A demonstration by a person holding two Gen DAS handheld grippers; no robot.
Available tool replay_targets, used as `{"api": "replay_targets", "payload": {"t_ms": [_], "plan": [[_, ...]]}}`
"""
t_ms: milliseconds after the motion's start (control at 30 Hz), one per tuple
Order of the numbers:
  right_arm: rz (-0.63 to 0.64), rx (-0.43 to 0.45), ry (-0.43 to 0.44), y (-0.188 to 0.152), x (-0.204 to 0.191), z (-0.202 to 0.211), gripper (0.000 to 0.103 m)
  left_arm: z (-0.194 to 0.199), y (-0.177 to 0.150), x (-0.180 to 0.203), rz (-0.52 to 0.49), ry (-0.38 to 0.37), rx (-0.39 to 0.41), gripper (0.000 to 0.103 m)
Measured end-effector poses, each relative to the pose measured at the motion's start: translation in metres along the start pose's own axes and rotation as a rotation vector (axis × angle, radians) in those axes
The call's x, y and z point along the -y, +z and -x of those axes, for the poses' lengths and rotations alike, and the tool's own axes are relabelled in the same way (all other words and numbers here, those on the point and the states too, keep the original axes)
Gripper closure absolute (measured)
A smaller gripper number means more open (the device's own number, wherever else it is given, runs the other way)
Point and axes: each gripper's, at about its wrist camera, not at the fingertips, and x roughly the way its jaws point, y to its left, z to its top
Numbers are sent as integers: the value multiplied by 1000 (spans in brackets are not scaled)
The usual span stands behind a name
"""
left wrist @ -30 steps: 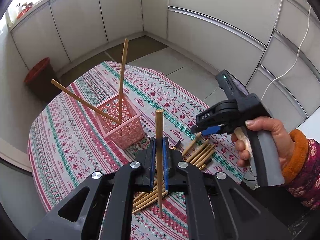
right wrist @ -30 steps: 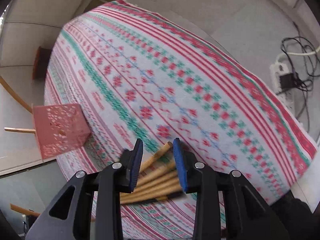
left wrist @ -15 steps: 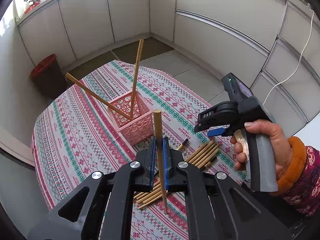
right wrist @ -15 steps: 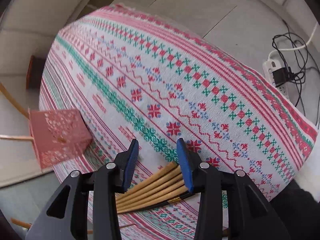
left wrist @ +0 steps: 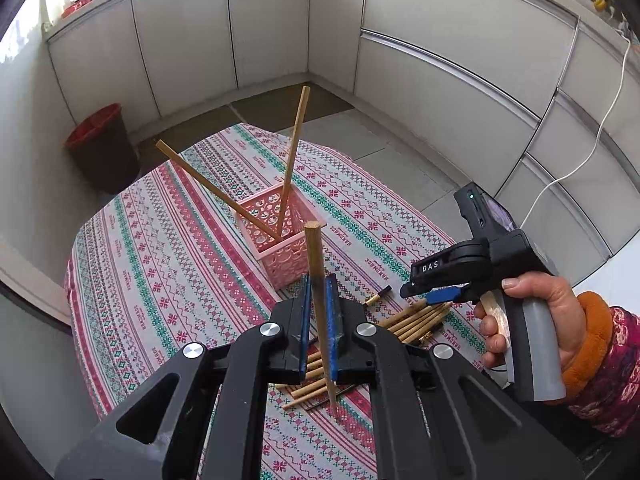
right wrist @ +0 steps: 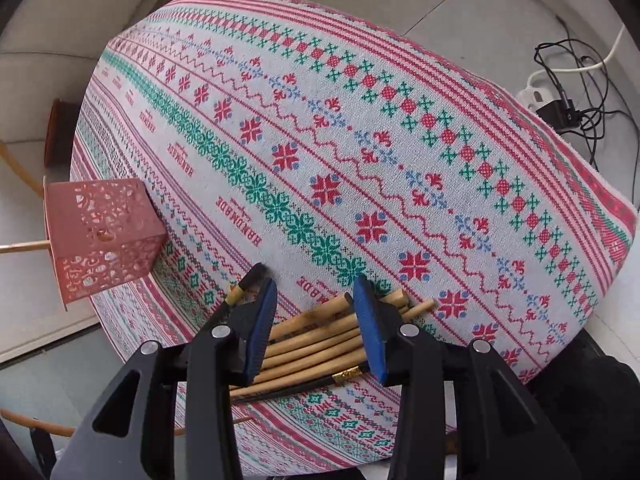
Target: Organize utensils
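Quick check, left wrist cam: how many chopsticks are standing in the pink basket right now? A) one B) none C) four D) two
D: two chopsticks lean out of the pink basket in different directions, while the left gripper is shut on a third chopstick that is not yet in it.

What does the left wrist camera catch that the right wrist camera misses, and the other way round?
Only the left wrist view shows the left gripper shut on a single upright wooden chopstick, the person's hand, the white cabinets and the red-rimmed bin. Only the right wrist view shows the tangle of black cables on the floor and the right gripper's jaws, which have just been opening, standing apart over the pile. Both show the pink perforated basket, the loose wooden chopsticks and the patterned tablecloth.
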Motion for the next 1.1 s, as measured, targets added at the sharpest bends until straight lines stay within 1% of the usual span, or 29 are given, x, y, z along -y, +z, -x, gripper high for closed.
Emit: {"api": "replay_targets", "payload": {"t_ms": [133,233,267,300,400,467,500,567,667,733,767,800,833,867,900,967,1033,1100], "plan": [[-16,-46,21,-10,1,-2,63,0,-1,-2,2,2,-3,96],[-1,-74,14,-20,-3,-7,63,-1,0,-2,5,2,-5,96],[-6,-92,22,-21,-3,-12,62,-1,0,-2,3,1,-5,96],[-11,-89,26,-22,-5,-13,60,-1,-1,-1,2,1,-4,96],[-22,-35,62,-22,-8,-12,60,0,-2,-1,3,3,-3,96],[-43,21,85,-18,-7,-8,60,1,-3,-3,5,-1,-1,96],[-49,45,83,-16,-5,-4,60,0,-3,-3,1,-6,-7,96],[-68,54,94,-12,0,1,60,-8,-6,1,-28,-40,-50,95],[-77,74,110,-11,10,15,59,-37,-8,11,-29,-70,-119,95],[-91,100,117,-5,20,30,54,-64,-10,26,-57,-67,-175,94],[-110,117,128,-5,27,36,52,-76,-9,31,-62,-62,-196,91],[-132,131,141,-1,36,43,45,-91,-8,38,-61,-67,-222,89],[-159,146,149,0,45,49,39,-104,-7,43,-63,-71,-246,83],[-196,163,156,4,57,54,37,-118,-4,49,-64,-66,-268,77],[-224,171,160,9,64,59,33,-132,-1,55,-57,-66,-288,74],[-274,166,166,17,79,60,30,-157,6,63,-39,-84,-325,69],[-313,146,182,24,94,58,29,-182,13,71,-16,-76,-356,65],[-337,134,198,31,105,59,29,-203,18,80,7,-95,-390,64]]}}
